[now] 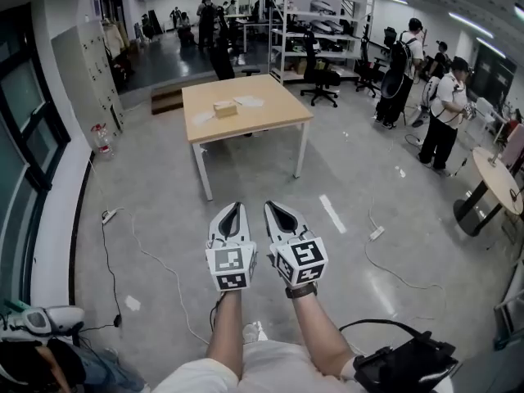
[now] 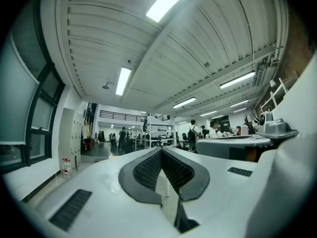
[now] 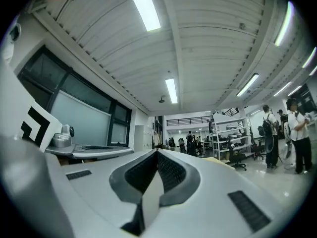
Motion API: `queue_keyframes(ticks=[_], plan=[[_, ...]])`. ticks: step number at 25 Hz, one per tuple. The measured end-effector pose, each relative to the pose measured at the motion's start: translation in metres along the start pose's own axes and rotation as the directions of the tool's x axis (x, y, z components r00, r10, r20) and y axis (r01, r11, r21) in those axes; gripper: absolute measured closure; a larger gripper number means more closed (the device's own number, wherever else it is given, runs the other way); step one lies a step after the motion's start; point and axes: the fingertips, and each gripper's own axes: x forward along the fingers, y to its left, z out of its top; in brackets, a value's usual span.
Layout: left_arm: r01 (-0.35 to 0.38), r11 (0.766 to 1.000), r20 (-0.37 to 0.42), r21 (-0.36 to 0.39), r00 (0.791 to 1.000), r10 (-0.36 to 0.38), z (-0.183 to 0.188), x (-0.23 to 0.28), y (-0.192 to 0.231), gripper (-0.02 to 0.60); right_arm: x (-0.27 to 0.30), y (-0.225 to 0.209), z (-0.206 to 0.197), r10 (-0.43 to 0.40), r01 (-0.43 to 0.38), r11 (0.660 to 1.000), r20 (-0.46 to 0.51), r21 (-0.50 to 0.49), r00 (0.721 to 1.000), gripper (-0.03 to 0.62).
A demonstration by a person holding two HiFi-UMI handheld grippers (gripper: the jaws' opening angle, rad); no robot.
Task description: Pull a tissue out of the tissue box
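A tan tissue box stands on a light wooden table far ahead across the floor, with a flat white sheet lying beside it. Both grippers are held side by side, level, well short of the table. My left gripper is shut with its tips together and nothing between them; in its own view the left gripper has its dark pads meeting at the front. My right gripper is also shut and empty, and the right gripper shows the same in its own view.
Several people stand at the right. A round table is at the far right. Cables and a power strip lie on the grey floor. An office chair and shelving stand behind the table. Windows line the left wall.
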Motion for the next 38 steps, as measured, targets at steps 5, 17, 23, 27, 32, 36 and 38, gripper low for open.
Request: queue_keyframes(ticks=[5,17,23,27,32,36,38], plan=[[0.040,0.999,0.009,-0.011,0.999,-0.040,-0.006,0.027,0.060,0.580,0.068,0.018,-0.013,0.002,-0.002,1.000,-0.003,-0.002,1.000,0.591],[0.072,0.993,0.024,-0.089,0.997,-0.070,-0.027,0.090,0.118,0.581,0.157,0.014,-0.038,0.043,-0.044,0.999,-0.045,-0.026,0.998,0.591],[0.032,0.997,0.029,-0.077,0.999,-0.030,-0.040,0.149,0.131,0.581,0.206,-0.033,-0.053,0.075,-0.074,0.997,-0.016,0.034,0.997,0.591],[0.004,0.997,0.027,-0.074,1.000,-0.002,-0.032,0.201,0.136,0.581,0.249,-0.080,-0.039,0.095,-0.095,0.995,0.007,0.042,0.995,0.591],[-0.032,0.999,0.050,-0.044,0.998,0.034,-0.006,0.264,0.138,0.581,0.298,-0.134,-0.009,0.130,-0.132,0.990,0.054,0.043,0.990,0.591],[-0.067,0.997,0.075,-0.029,0.995,0.069,-0.001,0.313,0.139,0.581,0.330,-0.168,-0.006,0.172,-0.175,0.984,0.070,0.033,0.983,0.591],[-0.093,0.995,0.086,-0.038,0.992,0.096,-0.002,0.336,0.139,0.581,0.341,-0.183,-0.009,0.195,-0.197,0.980,0.065,0.022,0.979,0.591]])
